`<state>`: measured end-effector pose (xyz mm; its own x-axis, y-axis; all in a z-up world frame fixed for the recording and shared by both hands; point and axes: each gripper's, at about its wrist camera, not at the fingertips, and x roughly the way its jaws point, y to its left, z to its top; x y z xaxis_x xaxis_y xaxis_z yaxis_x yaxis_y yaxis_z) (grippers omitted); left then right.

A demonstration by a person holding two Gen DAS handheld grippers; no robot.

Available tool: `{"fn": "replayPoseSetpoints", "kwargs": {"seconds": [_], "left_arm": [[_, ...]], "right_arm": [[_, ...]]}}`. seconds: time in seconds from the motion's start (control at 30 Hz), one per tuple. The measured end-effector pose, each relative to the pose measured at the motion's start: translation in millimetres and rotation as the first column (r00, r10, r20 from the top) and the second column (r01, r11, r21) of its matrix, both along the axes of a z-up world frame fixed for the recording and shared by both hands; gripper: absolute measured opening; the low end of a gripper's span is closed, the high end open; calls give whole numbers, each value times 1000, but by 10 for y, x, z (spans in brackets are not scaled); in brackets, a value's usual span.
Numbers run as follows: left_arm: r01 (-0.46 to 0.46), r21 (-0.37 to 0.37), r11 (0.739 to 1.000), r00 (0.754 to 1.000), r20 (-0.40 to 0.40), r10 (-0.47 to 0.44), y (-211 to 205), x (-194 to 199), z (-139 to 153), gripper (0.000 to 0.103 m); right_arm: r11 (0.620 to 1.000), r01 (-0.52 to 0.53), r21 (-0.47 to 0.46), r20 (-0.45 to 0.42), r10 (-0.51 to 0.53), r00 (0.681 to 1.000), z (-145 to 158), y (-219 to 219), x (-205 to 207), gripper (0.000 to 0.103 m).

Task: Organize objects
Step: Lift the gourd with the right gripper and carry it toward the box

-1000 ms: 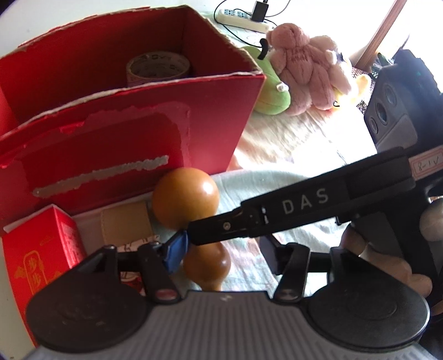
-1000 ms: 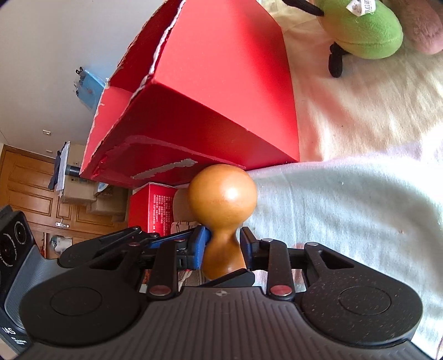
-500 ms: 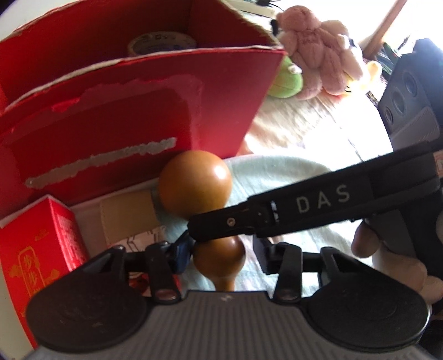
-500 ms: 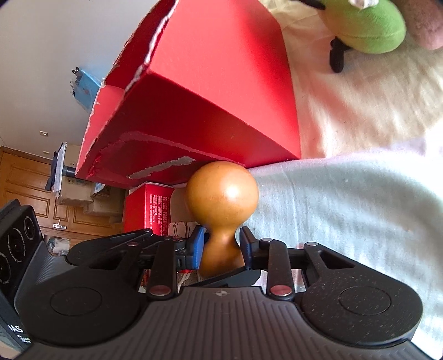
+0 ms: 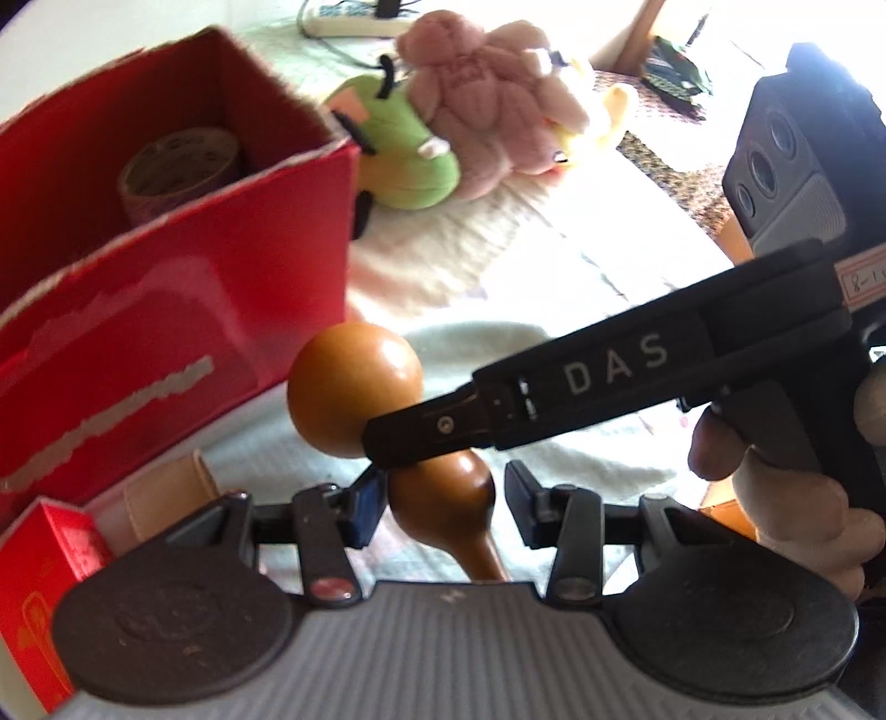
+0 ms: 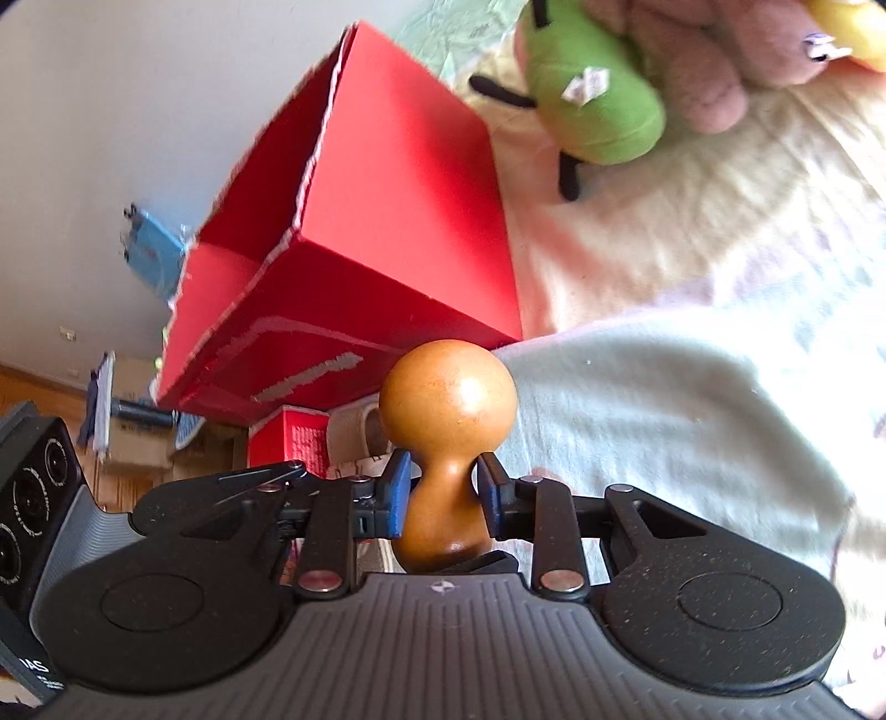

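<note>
A brown wooden gourd [image 6: 447,399] is clamped at its waist by my right gripper [image 6: 443,490], lifted off the pale cloth. In the left wrist view the gourd [image 5: 354,382] shows with the right gripper's black finger [image 5: 554,393] across it. My left gripper [image 5: 443,498] is open, its pads either side of the gourd's smaller bulb without squeezing it. A red open cardboard box [image 5: 183,288] stands just behind, with a tape roll [image 5: 180,166] inside.
A small red carton [image 5: 39,559] and a beige roll [image 5: 166,498] lie at the box's front left. A green plush [image 5: 410,160] and a pink plush bear [image 5: 487,105] sit behind on the cream bedding. A power strip [image 5: 360,22] lies far back.
The gourd has risen in the right gripper. The left gripper has shifted, so the box sits further left and the plush toys show more.
</note>
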<state>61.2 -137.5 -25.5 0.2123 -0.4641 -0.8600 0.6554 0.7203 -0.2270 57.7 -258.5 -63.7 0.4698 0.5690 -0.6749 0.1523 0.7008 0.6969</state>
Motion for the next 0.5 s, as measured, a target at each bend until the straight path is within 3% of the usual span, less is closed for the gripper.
{"fn": "replayPoseSetpoints", "kwargs": {"seconds": [0.17, 0.5], "left_arm": [[57, -49, 997, 998, 39, -55, -72, -37, 210, 45], [133, -181, 974, 977, 188, -99, -57, -25, 913, 45]], "right_arm": [[998, 70, 7, 36, -70, 997, 231, -63, -130, 29], [986, 164, -30, 216, -154, 964, 959, -44, -188, 29]]}}
